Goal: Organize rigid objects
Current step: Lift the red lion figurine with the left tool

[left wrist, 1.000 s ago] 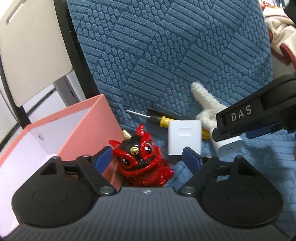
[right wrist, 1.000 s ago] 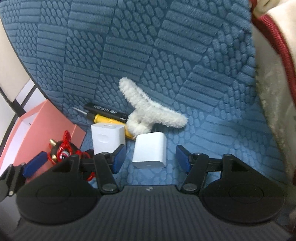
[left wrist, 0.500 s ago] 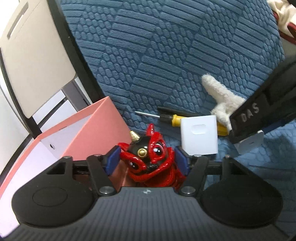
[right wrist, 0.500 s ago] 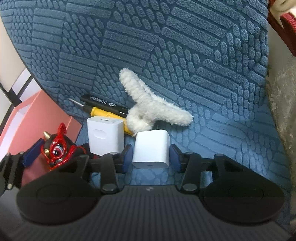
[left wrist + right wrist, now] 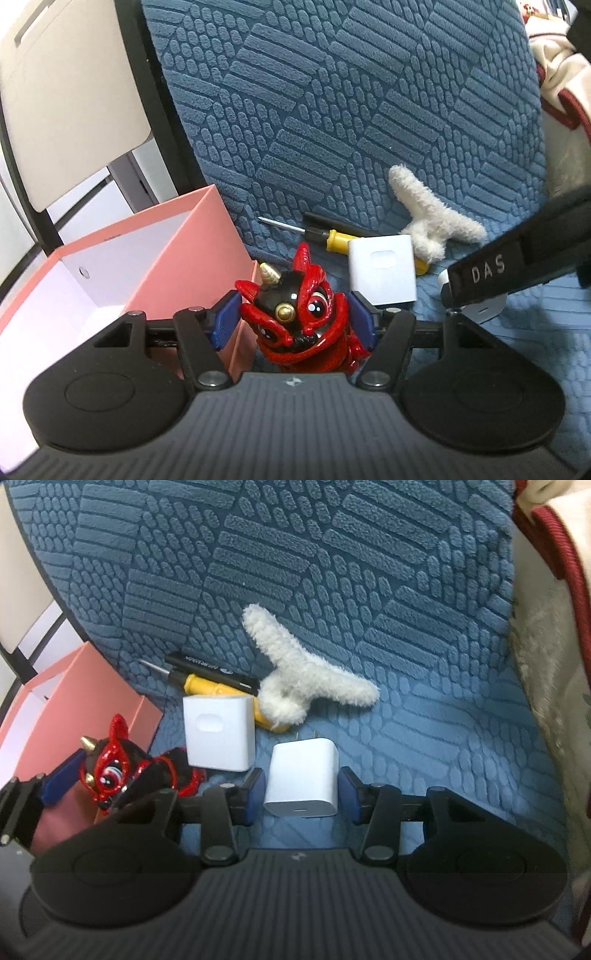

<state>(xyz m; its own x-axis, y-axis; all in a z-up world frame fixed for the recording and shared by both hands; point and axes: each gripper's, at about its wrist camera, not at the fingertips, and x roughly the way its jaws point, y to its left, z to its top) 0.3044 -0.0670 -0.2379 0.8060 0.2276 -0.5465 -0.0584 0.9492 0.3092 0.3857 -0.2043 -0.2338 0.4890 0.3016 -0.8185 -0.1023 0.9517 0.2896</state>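
A red and black lion figurine (image 5: 299,317) with a gold horn sits between the blue pads of my left gripper (image 5: 295,321), which is shut on it right beside the pink box (image 5: 207,240). The same figurine (image 5: 110,768) shows at the left of the right wrist view. My right gripper (image 5: 301,794) is shut on a small white charger plug (image 5: 303,775), prongs pointing away, just over the blue textured cushion (image 5: 406,720). A second, larger white charger cube (image 5: 219,734) stands between the two grippers.
A yellow-handled screwdriver (image 5: 332,238) and a black pen (image 5: 210,668) lie behind the cube. A fluffy white soft piece (image 5: 303,679) rests on them. A cream and red cloth (image 5: 546,627) borders the cushion on the right. The open pink box (image 5: 74,686) stands left.
Both grippers have closed from open: the left pads came in onto the lion figurine, the right pads onto the small white charger. Both hands shifted only slightly forward.
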